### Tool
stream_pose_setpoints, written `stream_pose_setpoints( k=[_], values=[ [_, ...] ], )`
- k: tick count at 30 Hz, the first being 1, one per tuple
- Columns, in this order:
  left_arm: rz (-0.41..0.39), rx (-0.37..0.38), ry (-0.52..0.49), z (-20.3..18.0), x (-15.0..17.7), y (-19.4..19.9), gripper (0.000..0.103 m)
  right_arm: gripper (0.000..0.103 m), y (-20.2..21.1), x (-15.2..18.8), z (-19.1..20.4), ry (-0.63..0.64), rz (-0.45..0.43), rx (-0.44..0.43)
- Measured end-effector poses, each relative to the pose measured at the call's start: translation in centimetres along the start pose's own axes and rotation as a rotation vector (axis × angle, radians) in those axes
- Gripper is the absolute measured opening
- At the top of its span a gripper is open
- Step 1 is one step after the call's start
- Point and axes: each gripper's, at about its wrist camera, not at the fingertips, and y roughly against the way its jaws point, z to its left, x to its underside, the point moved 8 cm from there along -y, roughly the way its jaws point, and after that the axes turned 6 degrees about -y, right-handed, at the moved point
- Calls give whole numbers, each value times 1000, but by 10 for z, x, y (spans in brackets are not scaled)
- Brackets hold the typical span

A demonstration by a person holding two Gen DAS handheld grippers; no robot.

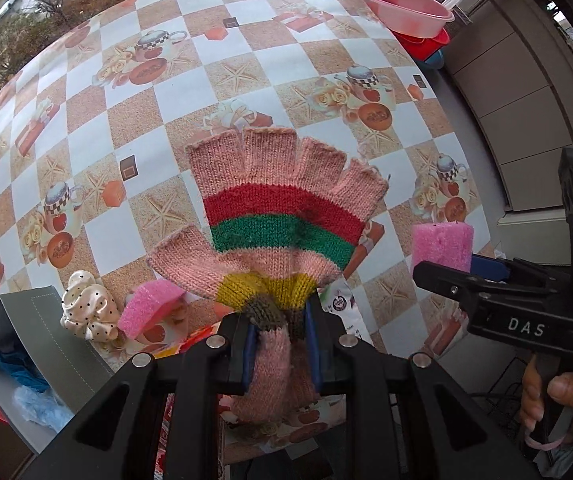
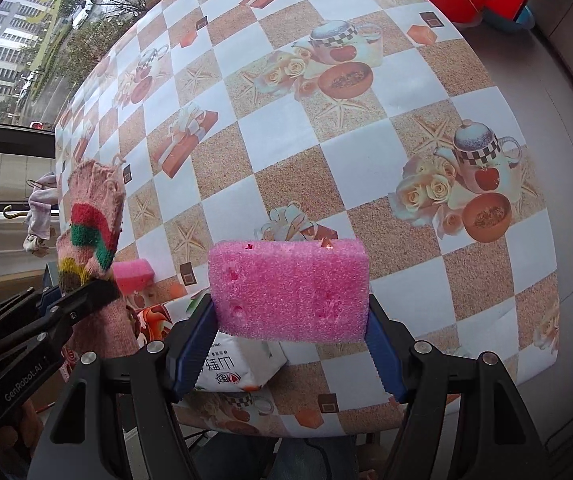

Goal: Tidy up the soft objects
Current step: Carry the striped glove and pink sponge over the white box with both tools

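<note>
Clenched in your left gripper (image 1: 282, 340), the glove (image 1: 282, 216) dangles; the grey box (image 1: 42, 344) sits lower-left, while your right gripper (image 2: 290, 344) squeezes a sponge (image 2: 290, 288).

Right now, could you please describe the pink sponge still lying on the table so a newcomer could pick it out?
Start at the checkered tablecloth and go to its near edge by the grey box. Beside the polka-dot scrunchie lies the pink sponge. Unlike the other pink sponge, gripped by the right gripper, it rests on the table.
</note>
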Motion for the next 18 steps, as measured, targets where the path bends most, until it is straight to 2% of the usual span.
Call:
stream_pose_setpoints(
  k=[9, 18],
  values=[
    [10, 73, -148, -29, 58, 12, 23, 72, 7, 50, -8, -59, -19, 35],
    [-20, 113, -290, -33, 129, 36, 23, 72, -1, 118, 16, -95, -21, 52]
  ],
)
